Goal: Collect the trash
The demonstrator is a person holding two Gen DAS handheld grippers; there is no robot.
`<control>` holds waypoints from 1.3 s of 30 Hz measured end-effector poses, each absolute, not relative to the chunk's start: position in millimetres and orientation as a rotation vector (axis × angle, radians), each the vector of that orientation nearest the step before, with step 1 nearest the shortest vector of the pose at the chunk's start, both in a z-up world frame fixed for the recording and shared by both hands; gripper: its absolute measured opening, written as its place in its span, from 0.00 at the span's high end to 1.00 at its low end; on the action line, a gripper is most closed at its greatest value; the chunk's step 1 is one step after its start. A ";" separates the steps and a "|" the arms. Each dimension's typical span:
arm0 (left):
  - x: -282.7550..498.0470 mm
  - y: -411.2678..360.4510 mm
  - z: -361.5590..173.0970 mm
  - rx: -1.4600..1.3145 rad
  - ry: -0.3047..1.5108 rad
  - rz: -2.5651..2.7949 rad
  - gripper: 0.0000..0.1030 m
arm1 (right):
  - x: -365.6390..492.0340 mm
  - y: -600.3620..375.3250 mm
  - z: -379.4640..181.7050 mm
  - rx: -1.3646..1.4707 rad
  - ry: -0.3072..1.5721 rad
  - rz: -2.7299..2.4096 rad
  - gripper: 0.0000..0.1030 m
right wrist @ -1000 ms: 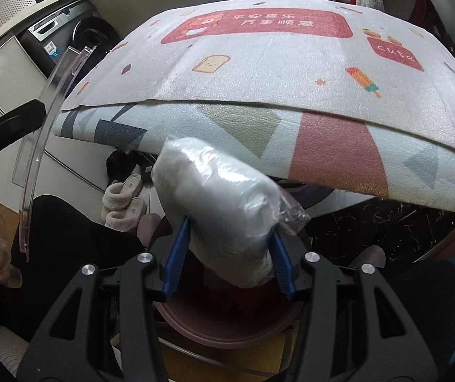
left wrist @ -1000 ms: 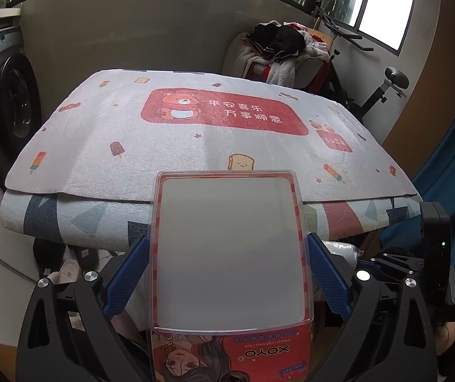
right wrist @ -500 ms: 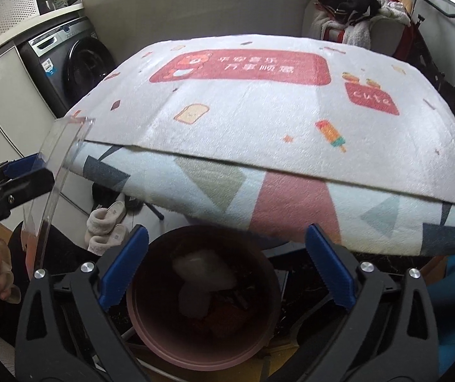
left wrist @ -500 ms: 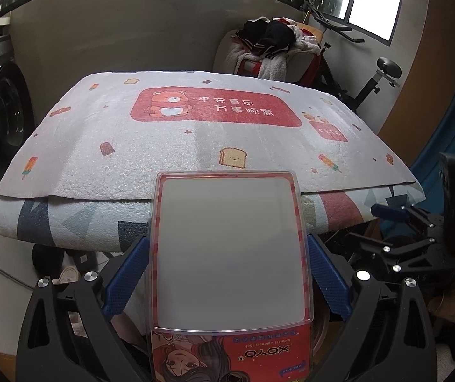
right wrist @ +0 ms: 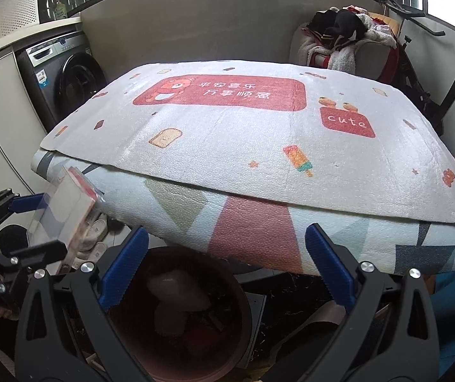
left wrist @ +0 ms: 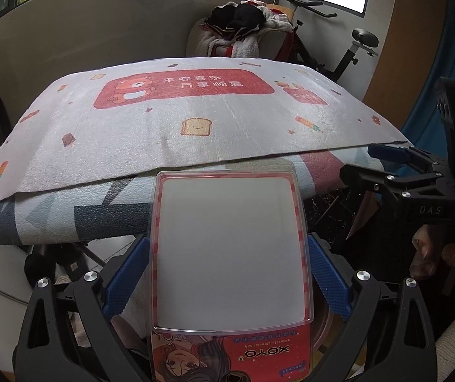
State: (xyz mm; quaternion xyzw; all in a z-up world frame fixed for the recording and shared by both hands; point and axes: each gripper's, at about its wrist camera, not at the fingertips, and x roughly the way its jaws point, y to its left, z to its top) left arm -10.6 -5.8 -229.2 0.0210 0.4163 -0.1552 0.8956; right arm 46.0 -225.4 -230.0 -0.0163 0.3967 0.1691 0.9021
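The bench (right wrist: 323, 165) is being covered by a white printed mat over a patterned one. A washing machine (right wrist: 65, 76) is standing at left, a chair heaped with clothes (right wrist: 342, 41) behind. The clear plastic package (left wrist: 232, 254) is being gripped by the left hand-held gripper (left wrist: 227, 278). The right hand-held gripper (right wrist: 225, 267), just opened, is being held wide and empty above the brown bin (right wrist: 125, 328), the white bag (right wrist: 176, 299) lying inside.
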 end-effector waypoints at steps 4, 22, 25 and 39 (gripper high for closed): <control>-8.3 -11.8 -239.5 0.064 0.882 -0.333 0.09 | 46.3 -222.0 -232.8 -0.040 0.826 0.346 0.06; -6.2 -19.9 -252.3 0.097 0.926 -0.317 0.06 | 47.2 -219.2 -235.9 -0.034 0.839 0.349 0.06; -2.9 -9.6 -250.7 0.055 0.926 -0.284 0.06 | 47.1 -219.1 -236.0 -0.035 0.839 0.349 0.06; 3.8 22.0 -218.8 -0.003 0.850 -0.136 0.06 | 49.6 -221.5 -221.4 -0.041 0.821 0.342 0.06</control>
